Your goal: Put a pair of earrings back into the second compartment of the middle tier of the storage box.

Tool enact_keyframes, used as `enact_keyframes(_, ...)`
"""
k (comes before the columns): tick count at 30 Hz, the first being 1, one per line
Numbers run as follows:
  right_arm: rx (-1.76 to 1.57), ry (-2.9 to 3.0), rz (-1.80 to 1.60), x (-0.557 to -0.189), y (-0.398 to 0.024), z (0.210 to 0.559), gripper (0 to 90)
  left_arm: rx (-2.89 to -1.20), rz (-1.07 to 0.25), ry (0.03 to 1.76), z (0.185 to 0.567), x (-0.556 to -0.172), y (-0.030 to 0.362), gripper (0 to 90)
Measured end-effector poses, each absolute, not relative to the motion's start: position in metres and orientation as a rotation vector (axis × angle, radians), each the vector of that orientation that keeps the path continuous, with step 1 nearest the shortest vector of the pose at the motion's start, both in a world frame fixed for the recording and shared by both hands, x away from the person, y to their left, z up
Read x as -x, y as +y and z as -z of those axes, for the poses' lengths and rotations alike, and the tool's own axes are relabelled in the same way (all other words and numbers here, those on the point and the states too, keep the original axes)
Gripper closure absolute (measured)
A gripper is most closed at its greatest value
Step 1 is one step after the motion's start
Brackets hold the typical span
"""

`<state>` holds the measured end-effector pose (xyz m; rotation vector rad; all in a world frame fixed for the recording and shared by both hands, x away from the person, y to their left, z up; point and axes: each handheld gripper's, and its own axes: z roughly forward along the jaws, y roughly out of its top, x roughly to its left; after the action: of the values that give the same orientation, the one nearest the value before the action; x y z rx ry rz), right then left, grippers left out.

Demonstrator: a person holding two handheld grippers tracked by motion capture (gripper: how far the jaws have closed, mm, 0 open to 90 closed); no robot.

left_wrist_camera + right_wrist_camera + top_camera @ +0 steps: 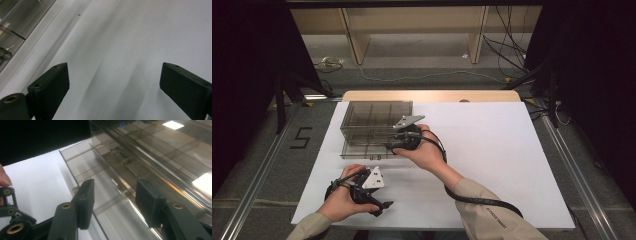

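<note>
At the near-left part of the white sheet (pixel 492 150) that covers the table sits the smoky clear plastic drawer box (pixel 377 120), with its lower drawer (pixel 362 149) pulled out toward me, and my right gripper (pixel 398 145) is at that drawer's front right corner. Through the right gripper view I see the jaws parted around the drawer's thin front wall (pixel 110 202), one pad to either side with a gap showing, so I read the claw as released, not pinching. My left gripper (pixel 379 205) hangs over bare sheet near my edge of the table, well apart from the box, its jaws spread wide with nothing between them. I judge the box to be light and rigid, hard-walled and glossy, so it will likely skate on the sheet if I push or pull the drawer without bracing the case. The walls look thin and brittle; a hard clamp could crack or flex them. The divider ribs (pixel 100 157) inside the drawer are thinner still, so I would leave them alone. I would take the drawer by its front lip, pads flat across the wall and squeezing gently, and let the left gripper steady the outer case on its side.
</note>
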<state>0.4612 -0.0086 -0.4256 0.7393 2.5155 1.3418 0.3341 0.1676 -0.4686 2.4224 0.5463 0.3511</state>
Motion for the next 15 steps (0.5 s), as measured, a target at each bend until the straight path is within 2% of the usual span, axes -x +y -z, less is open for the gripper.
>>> enact_keyframes(15, -0.843, 2.459, -1.328, -0.461, -0.059, 0.429, 49.0, -2.425, -0.346, 0.552, 0.469, -0.334, 0.168, 8.6)
